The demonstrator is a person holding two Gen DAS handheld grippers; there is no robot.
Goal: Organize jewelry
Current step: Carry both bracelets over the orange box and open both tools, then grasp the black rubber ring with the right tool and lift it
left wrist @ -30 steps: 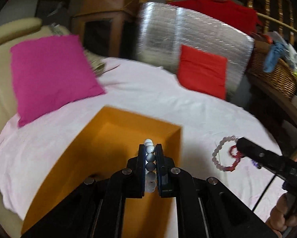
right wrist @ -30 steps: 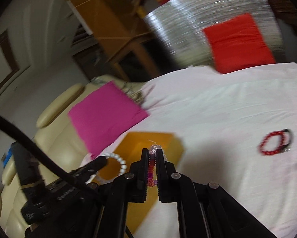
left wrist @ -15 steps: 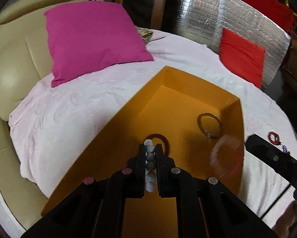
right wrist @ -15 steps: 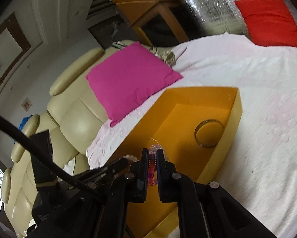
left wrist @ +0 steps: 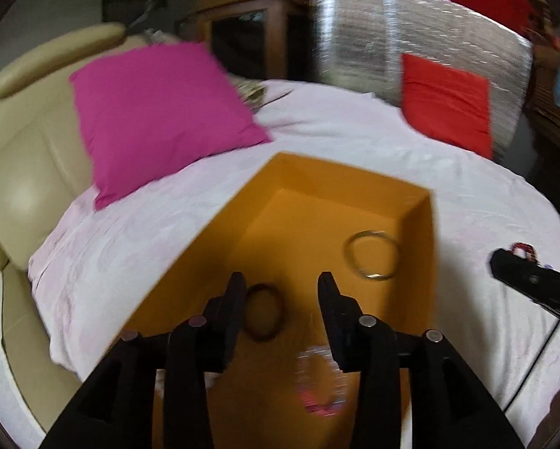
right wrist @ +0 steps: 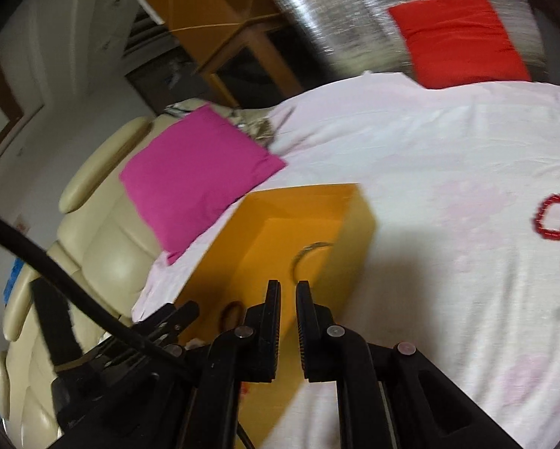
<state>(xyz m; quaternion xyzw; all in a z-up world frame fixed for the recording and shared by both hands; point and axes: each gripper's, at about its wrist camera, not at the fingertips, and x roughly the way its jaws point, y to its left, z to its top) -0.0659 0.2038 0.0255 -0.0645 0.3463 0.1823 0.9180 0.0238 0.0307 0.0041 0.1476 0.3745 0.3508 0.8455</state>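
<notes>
Drop step looks finished at the box: left gripper hangs over it, jaws wide and empty; inside lie a dark band, a metal bangle and a blurred pink bracelet. Right gripper, at the box's near edge, shows a narrow gap, nothing between. Next call, I judge: swing right to the red bracelet on the bed, well clear of the box, and open wider first.

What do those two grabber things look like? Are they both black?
Yes. The left gripper and the right gripper are matte black plastic, each with two flat, straight jaws on angular linkage arms joined by round silver rivets. The right one's jaw faces are ribbed. A thick black cable curves past the left gripper's body.
</notes>
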